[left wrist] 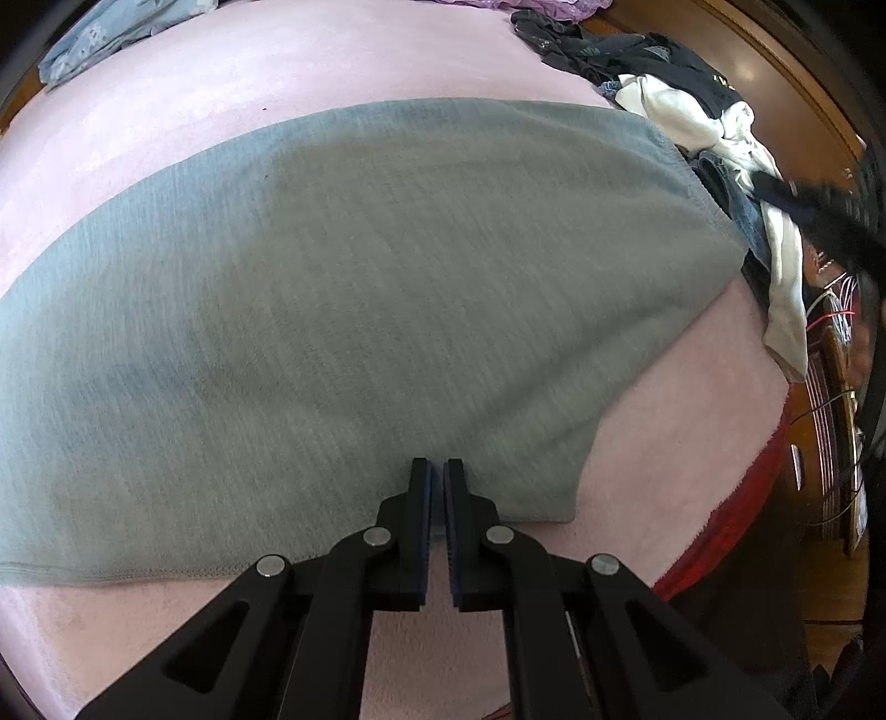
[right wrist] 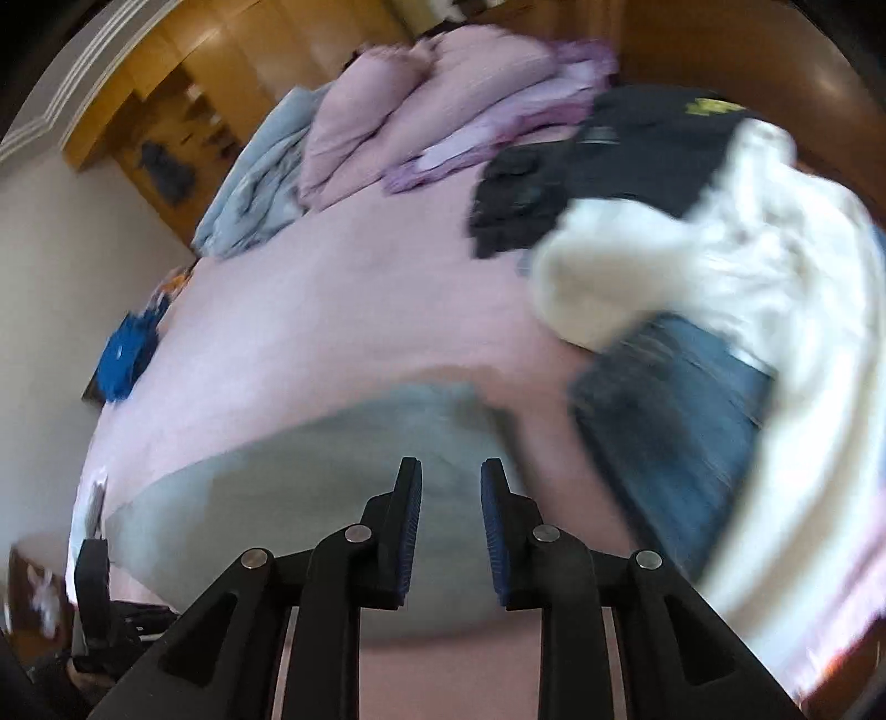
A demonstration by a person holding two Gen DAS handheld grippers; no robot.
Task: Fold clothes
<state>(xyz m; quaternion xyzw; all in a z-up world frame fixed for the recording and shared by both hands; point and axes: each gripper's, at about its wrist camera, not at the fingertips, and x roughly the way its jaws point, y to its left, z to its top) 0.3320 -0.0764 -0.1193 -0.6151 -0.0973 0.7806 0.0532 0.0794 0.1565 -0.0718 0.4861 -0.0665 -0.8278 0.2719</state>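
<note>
Left wrist view, bottom centre: left gripper (left wrist: 437, 471) with its black fingers and blue pads pressed together, only a sliver between them, tips at the near hem of the grey garment (left wrist: 343, 310); whether a fold of cloth is pinched there, cannot tell. Grey garment spread flat across the middle of the frame on the pink bedcover (left wrist: 288, 66), its hemmed edge running along the lower left, its right corner rounding off at centre right. Further up and right: a heap of unfolded clothes (left wrist: 686, 116), white, black and denim pieces tumbled together along the bed's right edge. Red fabric (left wrist: 736, 509) at lower right, below the cover's edge. Top left corner: light blue cloth (left wrist: 94, 39). Brown wooden floor (left wrist: 775, 61) at far upper right.

Right wrist view, blurred throughout. Bottom centre: right gripper (right wrist: 451, 471) with jaws apart, a clear gap between the blue pads, nothing between them, raised above the grey garment (right wrist: 310, 487), which fills the lower middle. At lower left edge, the black body of the left gripper (right wrist: 94, 587). Right of centre: folded denim (right wrist: 675, 410) beneath a white garment (right wrist: 720, 260), a black garment (right wrist: 626, 155) further up. Upper middle: lilac bedding (right wrist: 432, 105) bunched beside light blue cloth (right wrist: 260, 177). Left edge: something bright blue (right wrist: 124, 354) by the white wall. Top: wooden wardrobe (right wrist: 216, 61).
</note>
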